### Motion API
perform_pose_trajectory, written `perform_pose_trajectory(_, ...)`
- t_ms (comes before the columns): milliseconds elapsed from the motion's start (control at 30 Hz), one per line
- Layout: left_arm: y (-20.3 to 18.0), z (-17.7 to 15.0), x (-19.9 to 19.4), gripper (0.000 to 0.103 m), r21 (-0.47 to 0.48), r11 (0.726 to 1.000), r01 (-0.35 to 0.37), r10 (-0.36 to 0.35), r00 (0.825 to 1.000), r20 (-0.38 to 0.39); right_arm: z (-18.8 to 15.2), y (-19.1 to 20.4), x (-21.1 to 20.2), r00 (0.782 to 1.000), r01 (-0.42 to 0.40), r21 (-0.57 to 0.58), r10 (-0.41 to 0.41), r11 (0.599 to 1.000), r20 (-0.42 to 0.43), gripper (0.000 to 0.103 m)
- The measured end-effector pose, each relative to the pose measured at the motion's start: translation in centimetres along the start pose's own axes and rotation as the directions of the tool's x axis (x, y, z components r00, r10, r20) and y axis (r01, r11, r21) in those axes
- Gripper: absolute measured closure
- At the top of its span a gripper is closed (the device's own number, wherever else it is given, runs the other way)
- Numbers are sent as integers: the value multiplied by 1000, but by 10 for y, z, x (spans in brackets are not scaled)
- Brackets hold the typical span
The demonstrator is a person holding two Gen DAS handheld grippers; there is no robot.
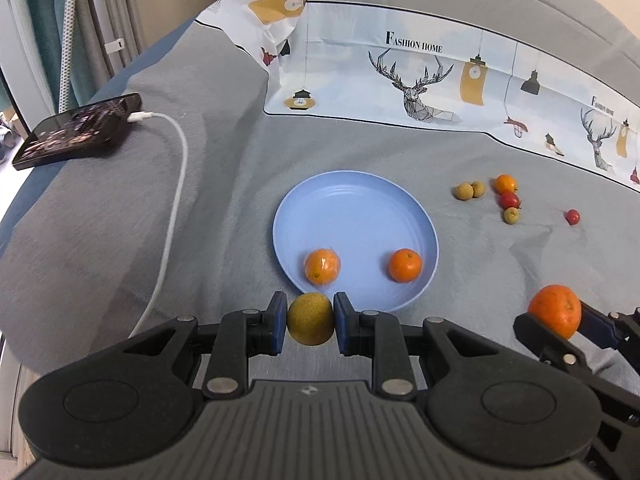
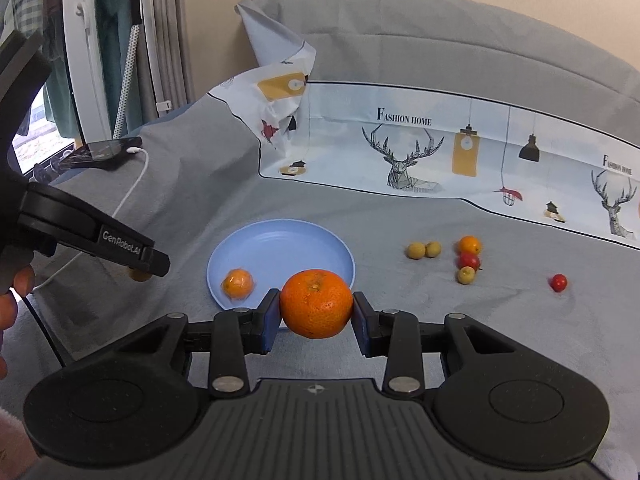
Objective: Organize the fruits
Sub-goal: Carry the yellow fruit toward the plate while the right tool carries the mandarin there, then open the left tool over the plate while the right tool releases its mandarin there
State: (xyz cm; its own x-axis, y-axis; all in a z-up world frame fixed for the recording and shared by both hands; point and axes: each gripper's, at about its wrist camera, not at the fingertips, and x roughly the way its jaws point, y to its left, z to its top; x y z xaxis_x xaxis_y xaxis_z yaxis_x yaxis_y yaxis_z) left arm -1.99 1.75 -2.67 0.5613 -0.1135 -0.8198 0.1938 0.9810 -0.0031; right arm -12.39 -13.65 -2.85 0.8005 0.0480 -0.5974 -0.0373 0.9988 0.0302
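Closest in, the left gripper [image 1: 310, 319] has its blue pads clamped tight on a small yellow-green fruit [image 1: 310, 320], about as closed as those jaws get, and it's sitting just short of the near rim of the blue plate [image 1: 352, 208]. Off to its right, the right gripper [image 2: 316, 305] is squeezed onto a big mandarin [image 2: 316, 304], jaws only partly apart because the fruit fills the gap. From the right wrist view that mandarin hangs over the plate's near right edge.

Next out is the plate itself, lying flat on the grey bedsheet [image 1: 200, 220]. There are two small oranges in it: one on the near left [image 1: 322, 266], which looks a bit smeared or shiny, can't tell if it's wrapped, and one on the near right [image 1: 405, 265]. They're apart from each other.

Further out and to the right of the plate, a loose bunch sits on the sheet: two yellowish fruits [image 1: 470, 190] touching side by side, then a small orange [image 1: 505, 184], a red fruit [image 1: 509, 200] and another yellowish one [image 1: 511, 215] in a tight line. One more red fruit [image 1: 572, 217] sits on its own, well to the right.

Far left, a phone [image 1: 80, 130] lies plugged into a white cable [image 1: 176, 184]. At the back there's a deer-print pillowcase [image 1: 420, 80].
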Motion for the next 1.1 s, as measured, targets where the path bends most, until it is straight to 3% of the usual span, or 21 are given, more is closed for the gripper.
perform_pose_trajectory(700,-10,54,120,76,23,999,-49,51,990,-134,15,-7,141,988,-25,17,27,1000,-153,64)
perform_pose_trajectory(1033,-4,60,156,75,27,998,-60,63,988,-140,13,-5,181,980,-37,-2,35,999,-194,64)
perform_pose_trajectory(1100,-2,63,158,55,29,998,-51,54,990,-128,16,-5,187,979,-48,2,47,999,-201,63)
